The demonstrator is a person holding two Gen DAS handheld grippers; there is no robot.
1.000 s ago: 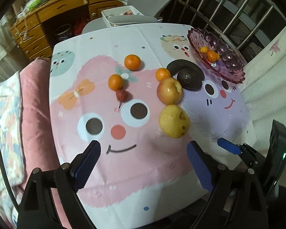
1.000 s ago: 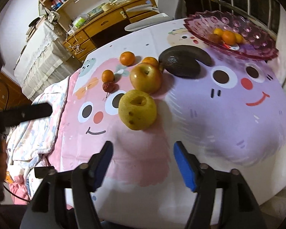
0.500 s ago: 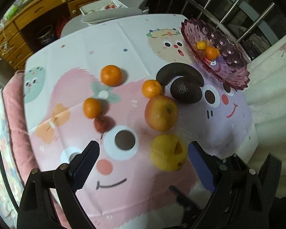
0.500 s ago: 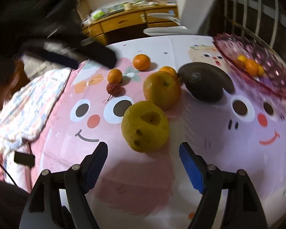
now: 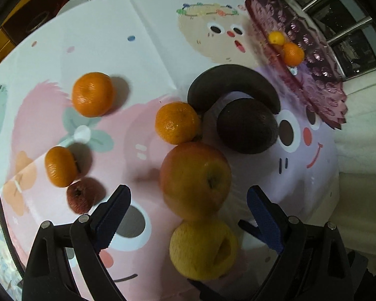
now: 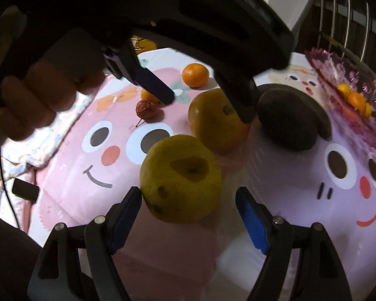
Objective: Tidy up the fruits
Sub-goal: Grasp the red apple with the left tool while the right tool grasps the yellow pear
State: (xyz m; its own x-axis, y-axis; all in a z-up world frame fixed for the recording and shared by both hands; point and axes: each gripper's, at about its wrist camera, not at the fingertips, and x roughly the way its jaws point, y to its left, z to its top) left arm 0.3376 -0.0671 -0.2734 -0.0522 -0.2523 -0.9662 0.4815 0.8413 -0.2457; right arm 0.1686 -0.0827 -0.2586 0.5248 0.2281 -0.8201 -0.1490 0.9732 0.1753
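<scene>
Mostly fruit is spread over a cartoon-face tablecloth (image 5: 148,57). L gripper (image 5: 188,210) is wide open w/ nothing held; its blue pads sit either side of the reddish-yellow apple (image 5: 195,180), not touching it. In the right wrist view this gripper hangs above the table and its right finger covers part of the apple (image 6: 218,120); the person's left hand (image 6: 45,92) on it is blurred and dark.

R gripper (image 6: 188,210) is also wide open and empty, w/ the yellow pear (image 6: 180,178) just ahead between its fingertips; can't tell whether the left pad touches it. In the left view the pear (image 5: 203,248) lies just below the apple, touching or nearly so, its lower edge blurred.

Avocado (image 5: 247,125) lies just right of the apple, w/ a dark blackened banana (image 5: 228,85) curving over it. One mandarin (image 5: 178,123) touches the apple's top; two more mandarins (image 5: 92,97) and (image 5: 60,166) sit well left. A small wrinkled red fruit (image 5: 79,198), type unclear, lies just beside the lower-left mandarin.

Purple glass fruit plate (image 5: 320,85) sits at the table's right edge, seen edge-on, holding small orange citrus (image 5: 292,54); count hard to tell. A small dark device (image 6: 25,190) on a cable lies left, off the cloth.
</scene>
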